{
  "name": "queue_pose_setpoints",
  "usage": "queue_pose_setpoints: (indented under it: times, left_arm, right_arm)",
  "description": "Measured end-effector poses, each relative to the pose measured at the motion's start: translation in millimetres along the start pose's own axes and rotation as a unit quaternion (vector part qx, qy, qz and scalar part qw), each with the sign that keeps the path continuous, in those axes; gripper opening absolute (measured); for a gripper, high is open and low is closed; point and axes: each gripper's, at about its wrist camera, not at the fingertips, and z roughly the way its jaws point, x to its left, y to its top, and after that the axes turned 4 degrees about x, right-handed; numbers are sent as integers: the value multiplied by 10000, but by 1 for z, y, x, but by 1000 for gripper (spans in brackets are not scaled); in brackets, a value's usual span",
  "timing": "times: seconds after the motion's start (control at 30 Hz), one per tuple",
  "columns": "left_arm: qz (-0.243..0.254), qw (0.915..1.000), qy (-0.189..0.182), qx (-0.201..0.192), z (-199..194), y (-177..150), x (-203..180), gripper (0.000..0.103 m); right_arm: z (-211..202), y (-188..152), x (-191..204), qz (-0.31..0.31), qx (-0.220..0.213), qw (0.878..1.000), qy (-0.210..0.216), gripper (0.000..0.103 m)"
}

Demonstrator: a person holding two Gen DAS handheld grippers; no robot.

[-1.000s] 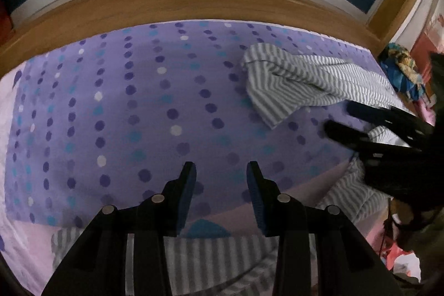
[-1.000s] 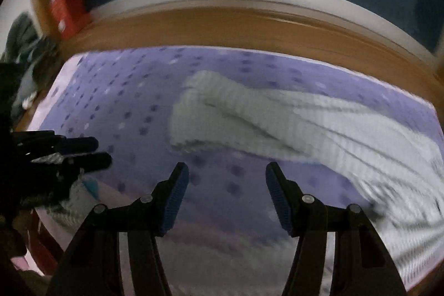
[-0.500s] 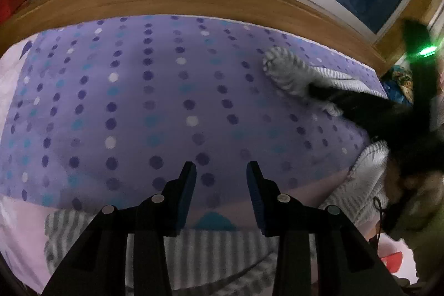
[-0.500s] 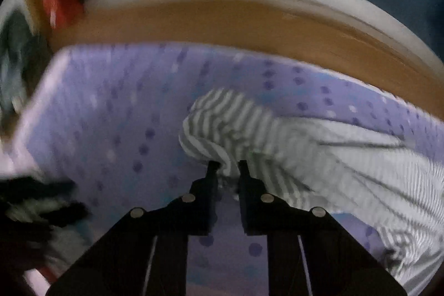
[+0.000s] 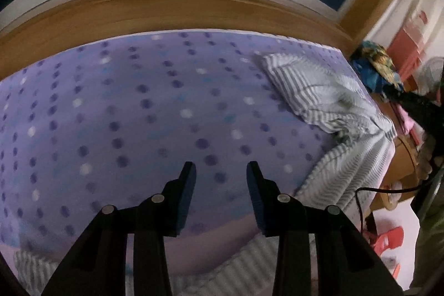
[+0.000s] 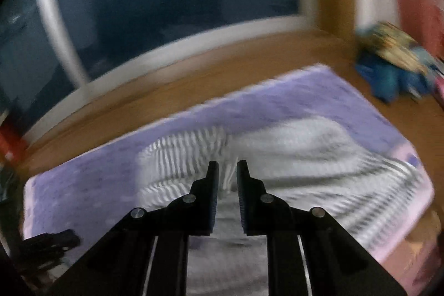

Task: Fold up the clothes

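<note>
A grey-and-white striped garment (image 5: 319,93) lies crumpled on the right side of the purple dotted bedsheet (image 5: 125,115) and hangs over the bed's right edge. It fills the middle of the blurred right wrist view (image 6: 291,146). My left gripper (image 5: 221,171) is open and empty above the bare sheet, left of the garment. My right gripper (image 6: 227,168) has its jaws nearly closed with a fold of the striped garment between them. Its dark body shows at the right edge of the left wrist view (image 5: 421,110).
A wooden ledge (image 5: 166,10) and a dark window run behind the bed. A heap of blue and yellow cloth (image 5: 374,65) lies past the bed's far right corner. More striped fabric (image 5: 244,260) hangs at the near edge. Red items lie on the floor at right.
My right gripper closed on the garment's folded end and pulled it rightward, towards the bed's right edge. My left gripper stayed open and shifted slightly over the sheet.
</note>
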Motion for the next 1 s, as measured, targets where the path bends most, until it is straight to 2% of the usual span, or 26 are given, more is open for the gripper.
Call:
queue_pose_setpoints:
  times: [0.1, 0.17, 0.23, 0.27, 0.3, 0.37, 0.47, 0.6, 0.63, 0.67, 0.7, 0.73, 0.77, 0.87, 0.93, 1.0]
  left_arm:
    - [213, 9998, -8, 54, 9, 8, -17, 38]
    - [336, 9994, -17, 85, 15, 14, -28, 38]
    - [351, 9993, -47, 94, 19, 19, -36, 38]
    - [333, 9994, -67, 93, 21, 20, -39, 38]
    - [308, 9995, -75, 89, 22, 20, -41, 38]
    - [231, 9997, -83, 86, 23, 19, -42, 38]
    - [24, 9999, -61, 116, 22, 12, -32, 38]
    - [-387, 9992, -1, 54, 15, 1, -9, 38]
    - [-492, 9988, 11, 30, 13, -2, -4, 38]
    - [-589, 9983, 30, 4, 11, -5, 2, 38]
    - [-686, 9976, 50, -21, 8, -8, 8, 38]
    - [-775, 9970, 70, -45, 6, -10, 13, 38]
    - [-851, 9963, 92, -65, 5, -12, 17, 38]
    - [-1000, 9949, 119, -91, 1, -17, 29, 38]
    - [-1041, 9945, 93, -81, 2, -16, 32, 38]
    - [-990, 9951, 26, -58, 5, -13, 30, 38]
  right_arm:
    - [4, -8, -35, 115, 251, 9995, -165, 13]
    - [3, -13, -34, -84, 437, 9990, -54, 14]
    - [3, -20, -6, -717, 554, 9958, 154, 29]
    - [4, -25, 13, -1062, 570, 9923, 270, 43]
    - [5, -30, 33, -1400, 564, 9878, 389, 52]
    - [9, -42, 74, -2113, 604, 9735, 625, 54]
    - [22, -59, 129, -3161, 619, 9441, 700, 54]
    - [55, -80, 180, -4405, 551, 8958, 229, 53]
    - [64, -81, 186, -4538, 580, 8891, 98, 53]
    - [70, -81, 189, -4595, 596, 8862, -9, 41]
    - [77, -79, 190, -4594, 643, 8858, -103, 29]
    - [80, -73, 189, -4467, 707, 8919, -66, 26]
    - [76, -65, 186, -4223, 695, 9038, 64, 16]
    - [50, -36, 165, -3334, 527, 9401, 481, 14]
    - [24, -14, 140, -2535, 428, 9617, 954, 14]
    - [-2, 4, 110, -1827, 311, 9733, 1353, 14]
